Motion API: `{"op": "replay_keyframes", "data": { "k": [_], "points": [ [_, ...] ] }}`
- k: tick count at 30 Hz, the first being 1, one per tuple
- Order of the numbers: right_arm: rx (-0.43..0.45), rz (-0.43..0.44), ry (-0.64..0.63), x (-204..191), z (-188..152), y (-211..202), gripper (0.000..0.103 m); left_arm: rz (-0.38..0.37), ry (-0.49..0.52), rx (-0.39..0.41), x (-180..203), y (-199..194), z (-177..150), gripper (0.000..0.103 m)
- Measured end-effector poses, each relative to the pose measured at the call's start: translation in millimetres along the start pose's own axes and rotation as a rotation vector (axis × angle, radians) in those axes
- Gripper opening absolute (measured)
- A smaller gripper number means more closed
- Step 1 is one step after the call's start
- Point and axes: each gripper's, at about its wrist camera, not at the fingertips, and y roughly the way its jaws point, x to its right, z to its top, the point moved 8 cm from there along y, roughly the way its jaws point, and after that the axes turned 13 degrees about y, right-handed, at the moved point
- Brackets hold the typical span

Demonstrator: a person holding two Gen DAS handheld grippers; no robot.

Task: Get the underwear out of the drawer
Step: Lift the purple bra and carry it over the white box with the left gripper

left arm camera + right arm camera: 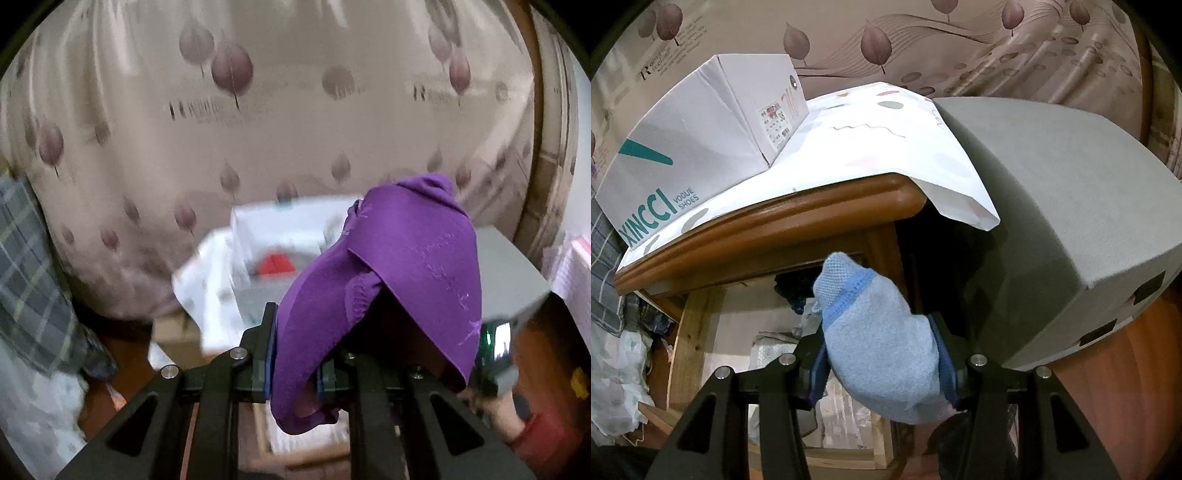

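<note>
The left gripper (293,354) is clamped on a purple garment (399,266). The cloth is pinched between its two blue-padded fingers (269,350), rises ahead of them in a peak, and drapes over the right-hand finger, with a fold hanging just below the jaws. Beyond it the view is blurred: a white box (280,225) with something red (275,264) showing in it, on a white cloth (207,280), and a grey box (506,273) to the right. A leaf-patterned curtain (258,122) fills the background, and plaid fabric (26,266) lies far left.

The right gripper (882,350) grips a light blue bundle (882,350) with a darker blue band; its jaws stand partly apart, both pads pressed against the bundle's sides. The bundle sticks out ahead of the fingers and bulges below them. Directly under and ahead of this gripper is the open drawer (698,332), pale wood, with dark and pale fabric inside. Above the drawer is a brown wooden cabinet top (775,225) covered by the white patterned cloth (871,147), on which a white shoe box (694,140) sits to the upper left. A large grey box (1063,206) stands just right of the cabinet, on a reddish wood floor (1126,369).
</note>
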Motion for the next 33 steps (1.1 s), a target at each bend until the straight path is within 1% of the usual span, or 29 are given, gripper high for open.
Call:
{"op": "replay_keyframes", "data": {
  "k": [2, 5, 7, 8, 11, 14, 18, 22, 26, 28, 33],
  "points": [
    [0.003, 0.000, 0.000, 0, 1, -1, 0.049, 0.033, -0.001, 0.022, -11, -2, 22, 0.014],
    [0.015, -0.007, 0.002, 2, 2, -2, 0.049, 0.041, -0.023, 0.021, -22, 3, 47, 0.014],
    [0.018, -0.007, 0.007, 3, 3, -3, 0.049, 0.034, -0.030, 0.008, -29, 13, 57, 0.014],
    [0.017, -0.007, 0.009, 3, 3, -2, 0.049, 0.049, -0.037, 0.006, -33, 21, 64, 0.014],
    [0.012, -0.004, 0.023, 6, 3, -2, 0.049, 0.065, -0.048, -0.017, -40, 46, 74, 0.014],
    [0.010, -0.001, 0.020, 5, 3, -1, 0.049, 0.061, -0.093, -0.042, -50, 73, 85, 0.014],
    [0.015, -0.003, 0.008, 4, 4, -2, 0.049, 0.110, -0.102, -0.063, -62, 116, 96, 0.014],
    [0.014, -0.002, 0.022, 6, 5, -1, 0.049, 0.138, -0.113, -0.119, -70, 160, 94, 0.014],
    [0.001, -0.003, 0.047, 10, 5, 1, 0.049, 0.191, -0.071, -0.193, -72, 202, 84, 0.014],
    [-0.002, -0.003, 0.050, 11, 5, 2, 0.049, 0.211, -0.060, -0.212, -75, 217, 78, 0.014],
    [-0.001, 0.003, 0.044, 9, 7, 3, 0.049, 0.212, -0.071, -0.274, -74, 253, 56, 0.015]
  ]
}}
